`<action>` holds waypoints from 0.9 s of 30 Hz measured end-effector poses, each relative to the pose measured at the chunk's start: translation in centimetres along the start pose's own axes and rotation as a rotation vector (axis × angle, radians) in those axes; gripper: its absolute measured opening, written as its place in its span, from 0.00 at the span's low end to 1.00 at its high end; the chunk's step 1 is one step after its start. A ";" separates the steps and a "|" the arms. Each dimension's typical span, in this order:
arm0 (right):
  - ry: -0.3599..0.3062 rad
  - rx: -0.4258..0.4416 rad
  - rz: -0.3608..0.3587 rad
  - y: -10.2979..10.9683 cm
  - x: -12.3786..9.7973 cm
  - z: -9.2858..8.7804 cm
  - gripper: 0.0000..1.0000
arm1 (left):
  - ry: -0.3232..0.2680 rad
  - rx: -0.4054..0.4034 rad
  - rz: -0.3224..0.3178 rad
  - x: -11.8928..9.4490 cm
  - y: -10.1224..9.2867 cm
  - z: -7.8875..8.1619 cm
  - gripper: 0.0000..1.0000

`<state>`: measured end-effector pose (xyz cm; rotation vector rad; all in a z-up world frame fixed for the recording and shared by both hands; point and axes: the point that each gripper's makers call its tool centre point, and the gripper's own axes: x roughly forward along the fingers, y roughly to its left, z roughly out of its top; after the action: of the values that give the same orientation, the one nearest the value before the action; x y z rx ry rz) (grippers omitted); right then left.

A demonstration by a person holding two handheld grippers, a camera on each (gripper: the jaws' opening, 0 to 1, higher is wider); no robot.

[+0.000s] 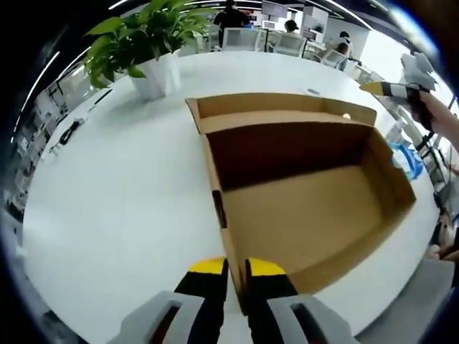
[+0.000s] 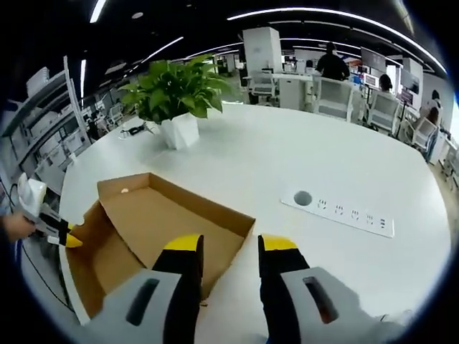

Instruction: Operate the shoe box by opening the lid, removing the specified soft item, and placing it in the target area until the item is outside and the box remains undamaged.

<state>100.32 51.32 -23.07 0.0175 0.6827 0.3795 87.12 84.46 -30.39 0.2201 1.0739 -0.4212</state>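
**Open shoe box sits on white bench, one wall pinched by left gripper**

A brown cardboard shoe box (image 1: 301, 193) lies open on a round white bench (image 1: 122, 208), its lid (image 1: 280, 107) folded back toward the far side. In the left gripper view, the left gripper (image 1: 237, 271) has its yellow-tipped jaws closed on the near corner of the box wall, one jaw outside and one inside. The inside of the box shows bare cardboard; the soft item cannot be made out in either view. The other gripper (image 1: 401, 89) appears at the upper right, held above the bench beyond the box.

In the right gripper view, the right gripper (image 2: 229, 251) hovers over the box's (image 2: 143, 222) edge, jaws spread apart and holding nothing. A white power strip (image 2: 337, 211) is set into the bench just to the right. A potted plant (image 2: 176, 97) in a white pot stands well beyond the box. Office chairs and seated people fill the background, though distance blurs the detail.
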 end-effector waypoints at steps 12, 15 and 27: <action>0.143 0.092 -0.022 -1.5 3.1 -2.0 0.20 | -0.017 -0.015 0.026 0.2 0.3 0.3 0.07; 0.194 0.132 -0.026 -1.8 3.8 -2.8 0.18 | -0.021 -0.014 0.034 0.2 0.4 0.3 0.06; 0.324 0.185 -0.030 -1.7 5.9 -5.1 0.12 | -0.039 -0.040 0.039 0.2 0.6 0.4 0.05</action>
<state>101.97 51.22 -30.88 0.1231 1.0354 0.2913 87.77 84.84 -30.42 0.1961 1.0374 -0.3673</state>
